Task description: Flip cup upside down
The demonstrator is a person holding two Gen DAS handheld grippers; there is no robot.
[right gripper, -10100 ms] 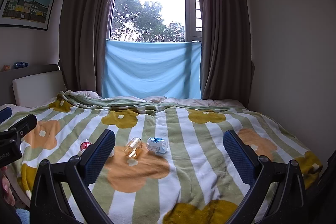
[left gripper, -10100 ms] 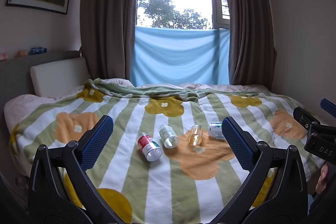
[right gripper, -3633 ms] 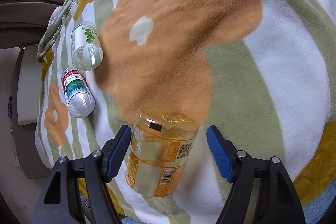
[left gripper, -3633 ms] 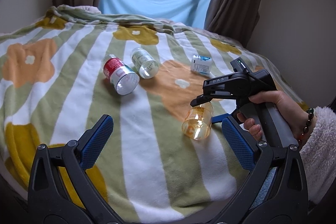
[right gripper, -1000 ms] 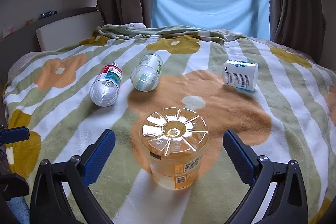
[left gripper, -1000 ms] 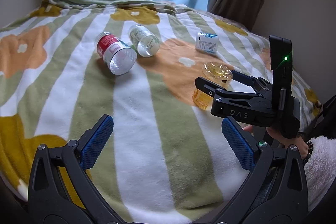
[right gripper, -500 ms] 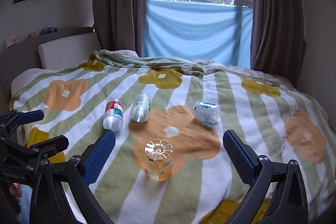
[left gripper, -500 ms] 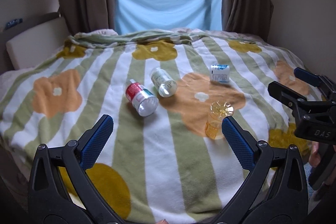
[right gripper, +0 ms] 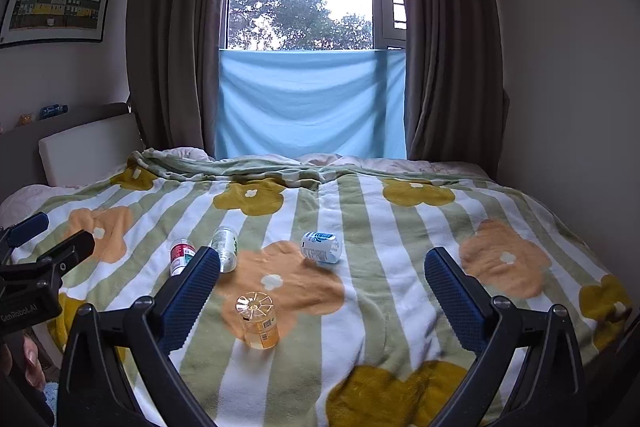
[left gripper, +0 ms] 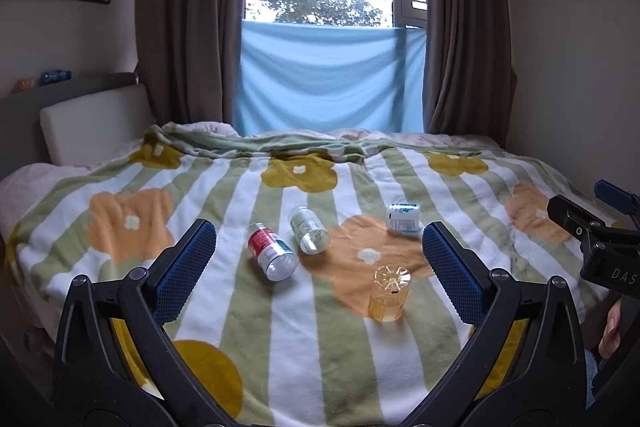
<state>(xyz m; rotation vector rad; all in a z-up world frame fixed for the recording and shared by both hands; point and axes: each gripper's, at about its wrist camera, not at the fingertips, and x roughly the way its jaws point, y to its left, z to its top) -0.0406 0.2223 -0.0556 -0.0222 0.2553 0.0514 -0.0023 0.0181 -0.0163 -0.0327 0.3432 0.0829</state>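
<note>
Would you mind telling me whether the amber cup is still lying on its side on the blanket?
No, the amber cup stands upside down on the blanket, its ribbed base facing up.

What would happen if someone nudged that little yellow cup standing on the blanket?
The yellow cup looks like thin clear plastic and empty, so probably light. Standing base-up on the soft blanket, it would likely tip easily, then roll, being round like the bottles lying nearby.

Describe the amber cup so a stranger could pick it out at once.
Start at the striped flower blanket on the bed. Four containers sit mid-blanket; the amber cup is the nearest, by the big orange flower. It alone stands on end, ribbed base up; the others lie sideways.
</note>
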